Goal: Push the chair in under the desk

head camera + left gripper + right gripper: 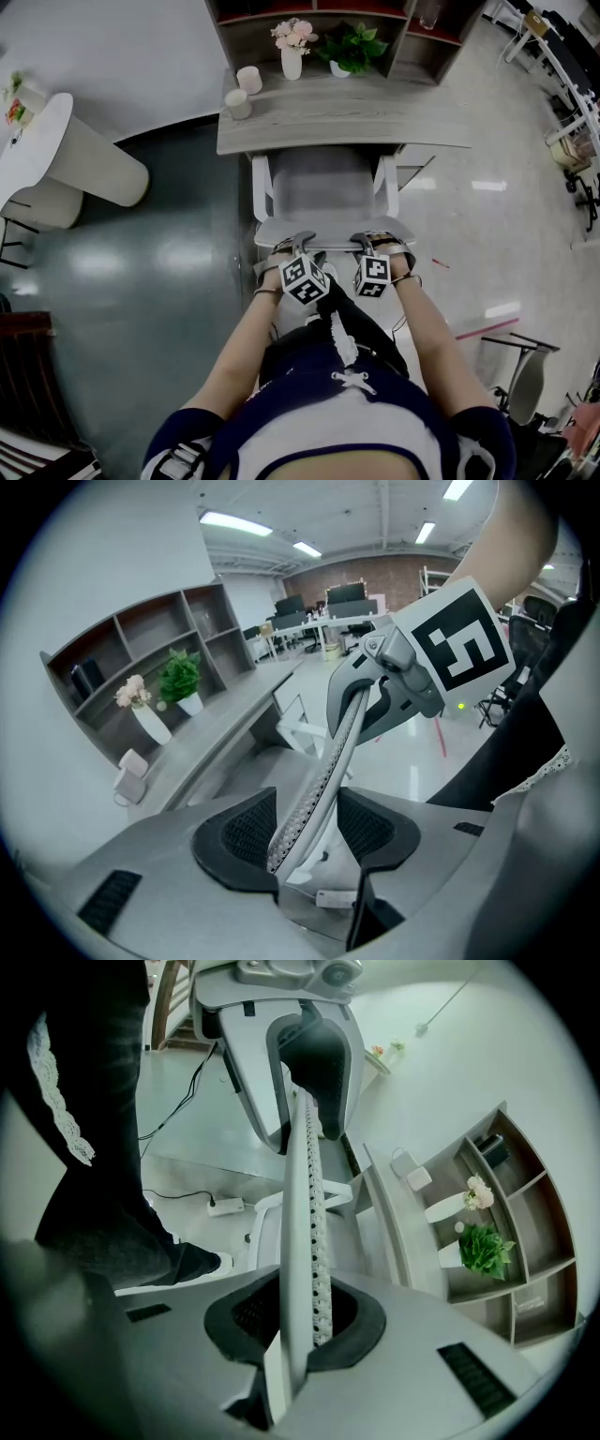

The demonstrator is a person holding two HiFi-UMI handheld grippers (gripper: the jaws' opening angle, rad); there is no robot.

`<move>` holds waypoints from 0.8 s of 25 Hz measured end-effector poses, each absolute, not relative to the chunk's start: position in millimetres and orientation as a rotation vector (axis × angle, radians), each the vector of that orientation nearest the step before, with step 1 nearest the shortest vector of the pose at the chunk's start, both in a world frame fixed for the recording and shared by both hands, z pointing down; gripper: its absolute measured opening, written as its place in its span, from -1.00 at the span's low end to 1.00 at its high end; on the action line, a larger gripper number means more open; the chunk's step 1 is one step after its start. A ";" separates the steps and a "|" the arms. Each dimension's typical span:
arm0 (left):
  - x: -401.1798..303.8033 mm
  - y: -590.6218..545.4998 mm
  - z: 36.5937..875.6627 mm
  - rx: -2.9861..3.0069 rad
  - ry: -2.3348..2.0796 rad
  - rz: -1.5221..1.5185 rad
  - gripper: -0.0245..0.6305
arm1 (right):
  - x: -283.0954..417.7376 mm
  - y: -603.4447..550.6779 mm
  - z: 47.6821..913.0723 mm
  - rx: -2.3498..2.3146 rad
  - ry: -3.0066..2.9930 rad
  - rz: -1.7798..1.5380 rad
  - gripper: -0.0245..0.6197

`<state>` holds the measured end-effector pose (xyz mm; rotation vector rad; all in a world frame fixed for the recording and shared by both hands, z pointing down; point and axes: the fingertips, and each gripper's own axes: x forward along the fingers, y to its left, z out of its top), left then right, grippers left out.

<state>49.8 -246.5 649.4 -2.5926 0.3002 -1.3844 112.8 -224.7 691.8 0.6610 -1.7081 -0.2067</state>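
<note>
On the desk (319,127), toward its back edge, a white vase (292,64) holds pink flowers (293,34). Just right of it, a white pot (340,69) holds a leafy green plant (354,45). At the desk's left end stand one pale cylinder (248,79) and a second (238,103), and I cannot tell whether anything is in them. A shelf unit (412,56) rises behind the desk.

The chair (323,192) sits at the middle of the desk's near edge. Its front is tucked beneath the top, and its backrest rim (305,1194) stands clear on the person's side.

The right gripper (302,1321) has its jaws nearly together, with the pads pressed on that rim. The left gripper (307,829) has its jaws wide apart. The rim slants through the gap, and pad surface shows on either side of it.

The chair's white arms (262,187) lie well inside the desk's left end and inside its right support (412,169). Dark floor (141,262) lies open to the desk's left, and pale glossy floor (497,216) to its right.
</note>
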 end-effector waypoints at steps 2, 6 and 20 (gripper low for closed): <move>50.7 -250.8 649.5 -2.592 0.302 -1.383 -0.28 | 114.5 -229.4 692.5 0.661 -1.703 -0.209 -0.82; 53.5 -257.9 649.4 -2.590 0.303 -1.379 -0.28 | 118.1 -236.0 693.3 0.658 -1.695 -0.206 -0.82; 58.8 -273.0 647.4 -2.581 0.303 -1.365 -0.28 | 123.3 -252.6 692.3 0.664 -1.684 -0.243 -0.84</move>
